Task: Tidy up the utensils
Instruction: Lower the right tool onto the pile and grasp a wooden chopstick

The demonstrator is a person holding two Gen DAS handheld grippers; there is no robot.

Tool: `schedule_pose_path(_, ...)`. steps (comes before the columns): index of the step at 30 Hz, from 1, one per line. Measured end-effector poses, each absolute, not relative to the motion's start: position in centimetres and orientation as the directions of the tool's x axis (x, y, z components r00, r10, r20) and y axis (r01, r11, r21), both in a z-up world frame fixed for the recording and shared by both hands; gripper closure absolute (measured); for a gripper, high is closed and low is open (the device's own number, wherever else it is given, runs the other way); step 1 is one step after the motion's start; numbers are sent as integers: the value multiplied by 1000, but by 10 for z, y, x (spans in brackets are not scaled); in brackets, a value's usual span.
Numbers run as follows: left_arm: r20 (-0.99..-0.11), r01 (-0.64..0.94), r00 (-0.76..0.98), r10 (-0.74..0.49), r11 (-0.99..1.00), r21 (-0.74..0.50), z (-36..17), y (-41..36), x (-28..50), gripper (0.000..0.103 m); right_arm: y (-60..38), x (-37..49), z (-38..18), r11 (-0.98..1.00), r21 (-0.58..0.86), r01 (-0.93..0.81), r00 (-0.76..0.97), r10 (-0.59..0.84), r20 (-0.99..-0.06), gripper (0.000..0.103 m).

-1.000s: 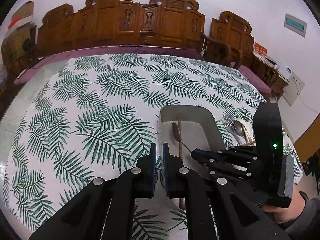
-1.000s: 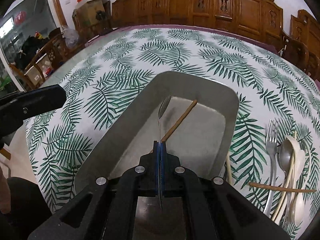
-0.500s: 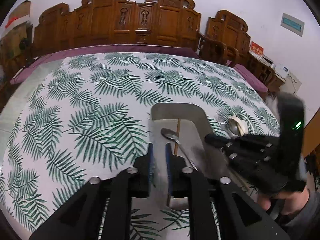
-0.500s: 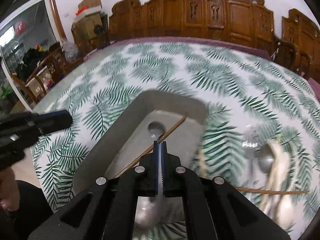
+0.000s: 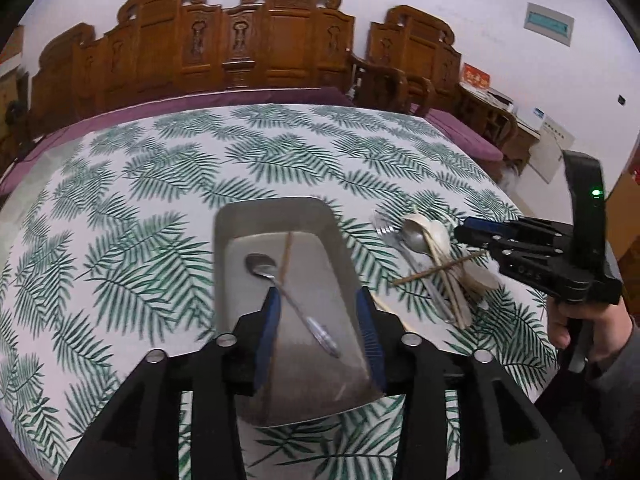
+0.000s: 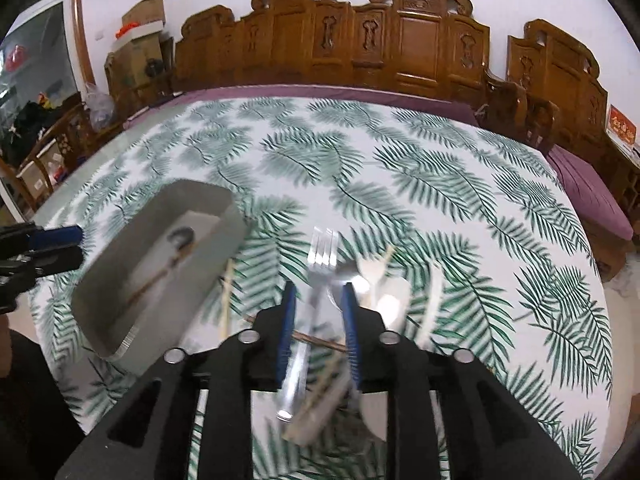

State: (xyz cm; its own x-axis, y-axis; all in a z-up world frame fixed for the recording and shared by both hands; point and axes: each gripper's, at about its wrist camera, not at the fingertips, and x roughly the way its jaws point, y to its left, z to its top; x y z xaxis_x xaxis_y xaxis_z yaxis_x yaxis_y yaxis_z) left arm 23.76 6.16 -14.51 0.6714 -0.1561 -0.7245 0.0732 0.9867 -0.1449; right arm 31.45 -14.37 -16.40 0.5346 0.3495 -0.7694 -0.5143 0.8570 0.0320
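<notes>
- Carved wooden chairs lined the white wall behind a round bench spread with a palm-leaf cloth.
- On that bench sat a grey metal tray, rectangular with rounded corners. Inside it lay a metal spoon, bowl towards the far end, crossed by a single wooden chopstick.
- Just right of the tray, a loose pile of utensils rested on the cloth: a steel fork, a steel spoon, pale spoons and chopsticks, with one dark stick lying across them.
- One pale chopstick lay apart from the pile, close against the tray's side.
- The left claw hung over the near end of the tray, its jaws just having been opening and nothing pinched between its blue pads; the spoon handle showed in the gap below.
- The right claw, held by a hand, hovered over the pile, jaws likewise just parting, gripping nothing; the fork handle showed blurred beneath the gap.
</notes>
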Motion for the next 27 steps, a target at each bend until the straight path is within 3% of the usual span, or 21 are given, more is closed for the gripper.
schedule_pose_path(6,-730,110,658,-185,983,-150,-152,41,241,59,-154,320,-190,855,46,-517,497,343,-797,58)
schedule_pose_path(18,-750,149,628,-206,978,-144,-163,22,245,59,-163,329,-212,847,-9,-532,467,285,-837,58)
schedule_pose_path(27,-753,162,623,-214,976,-144,-165,14,246,59,-158,325,-216,838,30,-545,440,316,-840,58)
